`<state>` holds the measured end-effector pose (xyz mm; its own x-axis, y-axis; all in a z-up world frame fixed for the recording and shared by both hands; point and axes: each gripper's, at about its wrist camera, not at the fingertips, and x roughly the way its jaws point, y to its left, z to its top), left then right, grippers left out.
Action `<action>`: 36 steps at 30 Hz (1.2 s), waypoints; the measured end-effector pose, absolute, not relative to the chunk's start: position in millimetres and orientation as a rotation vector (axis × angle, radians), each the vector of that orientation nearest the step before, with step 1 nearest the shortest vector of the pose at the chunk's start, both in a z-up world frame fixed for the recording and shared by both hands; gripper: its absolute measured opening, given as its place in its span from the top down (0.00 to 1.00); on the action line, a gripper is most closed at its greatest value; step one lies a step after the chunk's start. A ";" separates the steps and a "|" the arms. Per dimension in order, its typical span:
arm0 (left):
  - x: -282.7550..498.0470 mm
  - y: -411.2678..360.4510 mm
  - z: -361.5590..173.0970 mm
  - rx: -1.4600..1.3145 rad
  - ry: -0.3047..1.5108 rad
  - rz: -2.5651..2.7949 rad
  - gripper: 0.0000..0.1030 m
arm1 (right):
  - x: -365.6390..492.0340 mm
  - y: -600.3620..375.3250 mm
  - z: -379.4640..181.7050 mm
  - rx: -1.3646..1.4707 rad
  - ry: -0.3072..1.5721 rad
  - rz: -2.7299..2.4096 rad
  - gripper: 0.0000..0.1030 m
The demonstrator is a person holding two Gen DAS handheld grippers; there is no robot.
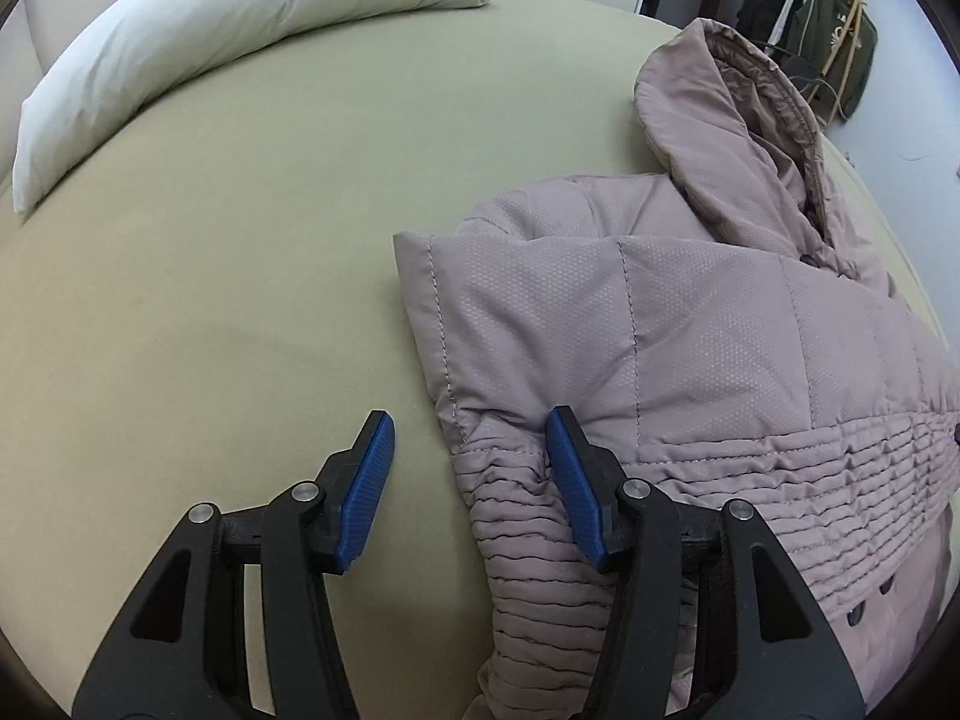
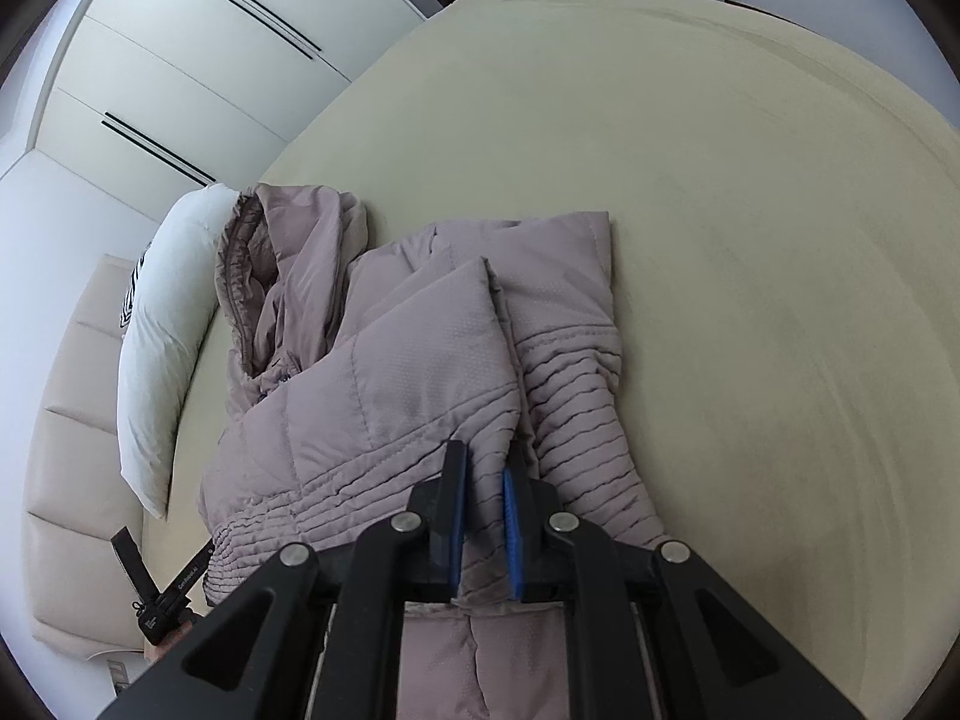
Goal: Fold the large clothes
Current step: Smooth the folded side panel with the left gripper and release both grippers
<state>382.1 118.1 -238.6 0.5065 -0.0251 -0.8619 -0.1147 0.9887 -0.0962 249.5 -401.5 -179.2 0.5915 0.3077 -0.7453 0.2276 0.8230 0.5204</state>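
Observation:
A mauve quilted hooded jacket (image 1: 660, 312) lies partly folded on the olive bed sheet (image 1: 240, 240), its hood (image 1: 720, 108) pointing away. My left gripper (image 1: 469, 420) is open and hangs over the jacket's ribbed waist edge. One blue pad is above the sheet, the other above the fabric, and neither presses on it. In the right wrist view my right gripper (image 2: 483, 462) is shut on a fold of the jacket (image 2: 420, 372) at its ribbed band, with cloth pinched between the pads. The hood (image 2: 288, 252) lies at the left, by the pillow.
A long white pillow (image 1: 240, 18) lies along the far side of the bed, against a padded beige headboard (image 2: 66, 480). White wardrobe doors (image 2: 180, 60) stand beyond it. Dark clothes (image 1: 810, 18) hang past the bed's far corner. Bare sheet (image 2: 750, 240) spreads to the right of the jacket.

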 end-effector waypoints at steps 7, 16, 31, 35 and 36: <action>372.3 108.5 -211.5 -0.089 0.921 0.122 0.53 | 235.0 -394.2 -159.3 0.605 0.904 0.065 0.87; 380.9 96.3 -209.3 -0.076 0.975 0.092 0.57 | 236.4 -396.1 -169.1 0.610 0.922 0.055 0.84; 359.6 64.4 -202.1 -0.027 0.918 0.040 0.57 | 238.2 -394.2 -168.6 0.493 0.942 0.007 0.63; 369.0 77.4 -163.7 -0.131 0.862 -0.003 0.36 | 237.4 -405.0 -129.4 0.478 0.822 -0.042 0.23; 379.5 74.6 -155.5 -0.142 0.854 -0.021 0.32 | 244.5 -404.7 -122.0 0.473 0.806 -0.034 0.22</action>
